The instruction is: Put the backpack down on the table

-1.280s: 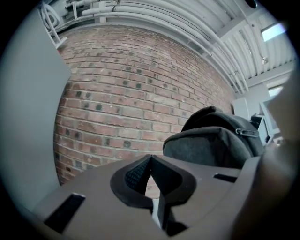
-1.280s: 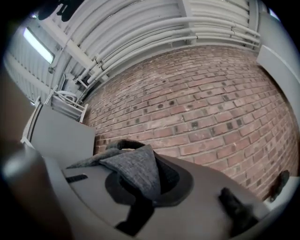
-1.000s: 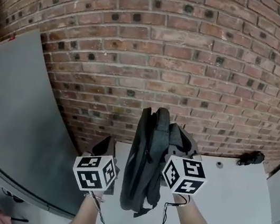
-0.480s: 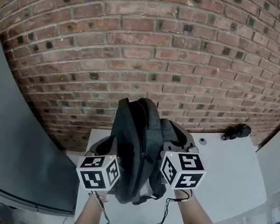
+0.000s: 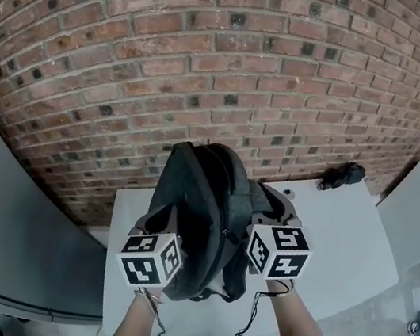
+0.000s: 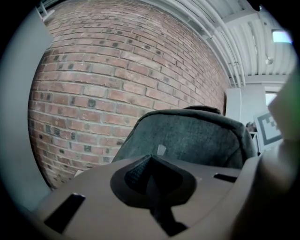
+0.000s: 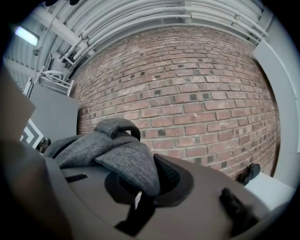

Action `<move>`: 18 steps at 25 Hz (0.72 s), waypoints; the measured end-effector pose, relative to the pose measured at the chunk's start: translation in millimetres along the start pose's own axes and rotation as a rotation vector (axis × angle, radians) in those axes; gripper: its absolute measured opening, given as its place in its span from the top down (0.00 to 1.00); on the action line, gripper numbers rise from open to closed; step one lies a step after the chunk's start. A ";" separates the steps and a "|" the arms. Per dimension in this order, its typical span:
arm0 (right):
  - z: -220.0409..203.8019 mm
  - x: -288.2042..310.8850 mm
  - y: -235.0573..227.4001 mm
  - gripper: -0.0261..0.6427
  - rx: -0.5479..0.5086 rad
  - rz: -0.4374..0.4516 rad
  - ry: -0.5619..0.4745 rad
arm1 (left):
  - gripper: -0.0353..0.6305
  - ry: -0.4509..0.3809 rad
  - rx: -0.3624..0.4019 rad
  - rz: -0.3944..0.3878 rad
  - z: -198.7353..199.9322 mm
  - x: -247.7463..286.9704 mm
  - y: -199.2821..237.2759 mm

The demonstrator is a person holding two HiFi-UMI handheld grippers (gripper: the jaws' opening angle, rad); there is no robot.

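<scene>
Left gripper (image 5: 164, 219) and right gripper (image 5: 270, 212), fingers pinching its fabric, have brought the backpack (image 5: 202, 210) lower over the counter (image 5: 341, 243), nearer the brick wall (image 5: 213, 59).

Brick wall (image 5: 235, 71), grey panel (image 5: 5, 232), small black object (image 5: 343, 176).

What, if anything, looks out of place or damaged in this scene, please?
Nothing stands out. The backpack looks intact, gripped by the left tool and right tool over the table; a small black object lies at the table's far corner.
</scene>
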State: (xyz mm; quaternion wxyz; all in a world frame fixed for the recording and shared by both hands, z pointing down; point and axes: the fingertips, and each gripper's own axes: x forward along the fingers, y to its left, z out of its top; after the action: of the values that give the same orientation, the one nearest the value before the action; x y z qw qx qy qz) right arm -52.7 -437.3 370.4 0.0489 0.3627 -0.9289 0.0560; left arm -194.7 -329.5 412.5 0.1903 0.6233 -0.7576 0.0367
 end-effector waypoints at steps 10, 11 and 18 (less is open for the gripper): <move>-57.0 -27.6 -80.7 0.90 0.011 -0.109 0.095 | 0.93 0.068 0.038 -0.064 -33.7 27.6 -59.8; -64.3 -30.5 -90.2 0.90 0.014 -0.123 0.108 | 0.93 0.077 0.041 -0.071 -38.6 31.0 -65.6; -108.9 -45.7 -137.8 0.90 0.036 -0.181 0.186 | 0.93 0.150 0.060 -0.114 -76.4 56.0 -105.9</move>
State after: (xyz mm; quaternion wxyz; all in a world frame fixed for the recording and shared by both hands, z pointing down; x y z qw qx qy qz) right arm 79.9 -492.2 481.6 0.1333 0.4393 -0.8826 0.1014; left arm -83.1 -382.6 482.6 0.2296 0.6664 -0.7029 0.0950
